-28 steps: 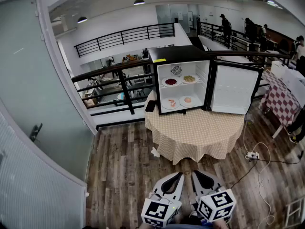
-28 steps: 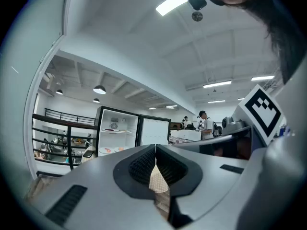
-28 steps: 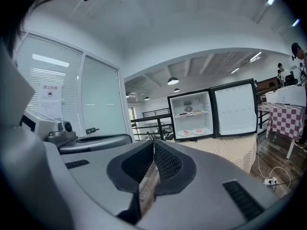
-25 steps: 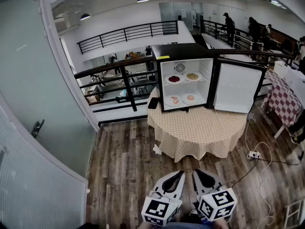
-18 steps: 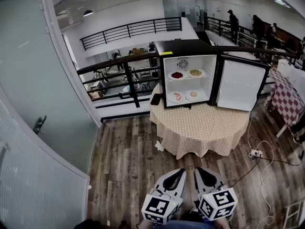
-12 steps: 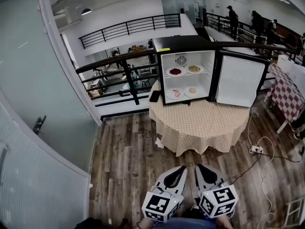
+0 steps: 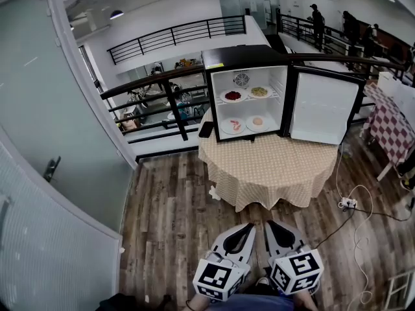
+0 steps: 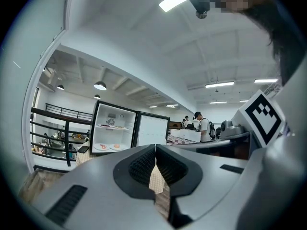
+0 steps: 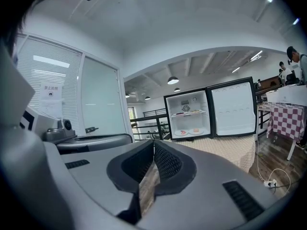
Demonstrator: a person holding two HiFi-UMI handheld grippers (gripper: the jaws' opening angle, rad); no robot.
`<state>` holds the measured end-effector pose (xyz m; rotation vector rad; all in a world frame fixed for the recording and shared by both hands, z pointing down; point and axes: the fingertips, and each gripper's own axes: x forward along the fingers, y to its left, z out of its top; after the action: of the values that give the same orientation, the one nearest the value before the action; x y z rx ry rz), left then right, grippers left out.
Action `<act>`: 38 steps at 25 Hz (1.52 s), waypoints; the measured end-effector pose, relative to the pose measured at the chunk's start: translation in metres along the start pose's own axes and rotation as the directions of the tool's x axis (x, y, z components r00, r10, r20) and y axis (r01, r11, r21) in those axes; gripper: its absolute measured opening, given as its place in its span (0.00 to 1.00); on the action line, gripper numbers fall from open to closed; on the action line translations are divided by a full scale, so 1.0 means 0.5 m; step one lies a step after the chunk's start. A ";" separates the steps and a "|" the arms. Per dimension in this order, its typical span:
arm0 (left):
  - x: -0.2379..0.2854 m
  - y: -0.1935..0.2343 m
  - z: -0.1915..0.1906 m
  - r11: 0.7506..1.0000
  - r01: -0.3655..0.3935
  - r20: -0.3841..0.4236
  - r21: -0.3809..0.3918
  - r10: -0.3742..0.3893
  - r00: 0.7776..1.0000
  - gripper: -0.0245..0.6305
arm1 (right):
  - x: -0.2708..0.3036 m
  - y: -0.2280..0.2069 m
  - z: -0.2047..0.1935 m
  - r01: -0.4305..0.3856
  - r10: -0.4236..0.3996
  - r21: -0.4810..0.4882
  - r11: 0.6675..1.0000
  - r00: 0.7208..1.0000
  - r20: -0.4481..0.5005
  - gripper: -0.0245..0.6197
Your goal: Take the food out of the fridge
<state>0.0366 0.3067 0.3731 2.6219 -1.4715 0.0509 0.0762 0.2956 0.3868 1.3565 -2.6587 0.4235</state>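
The fridge [image 7: 249, 83] stood open on the table [image 7: 272, 167], well ahead of me, with four plates of food [image 7: 233, 96] on its two shelves, so nothing had come out yet. My left gripper [image 7: 248, 228] and right gripper [image 7: 270, 226] were both closed tight and empty, nowhere near the shelves.

head view steeply down, both gripper views low and level, all toward one distant fridge [image 7: 243, 57]

Open-plan office mezzanine: black railing [image 7: 174, 111], frosted glass partition [image 7: 39, 109], pendant lamps [image 7: 116, 14], wood-plank floor [image 7: 168, 206].
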 end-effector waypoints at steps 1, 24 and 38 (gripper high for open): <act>0.009 -0.005 0.001 1.000 -0.001 0.000 -0.001 0.001 1.000 0.06 | -0.001 -0.009 0.003 -0.001 0.001 0.000 1.000 1.000 0.001 0.07; 0.123 -0.077 -0.013 0.993 -0.100 0.001 -0.055 0.100 0.995 0.06 | -0.006 -0.148 0.003 -0.097 0.097 0.017 0.995 0.995 -0.021 0.07; 0.212 0.064 -0.009 0.993 -0.117 -0.010 -0.012 0.117 0.993 0.06 | 0.149 -0.179 0.031 -0.099 0.100 0.019 0.995 0.995 -0.028 0.07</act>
<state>0.0649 0.2009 0.3909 2.5201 -1.6158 0.0651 0.1048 0.1832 0.4070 1.2163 -2.7131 0.4757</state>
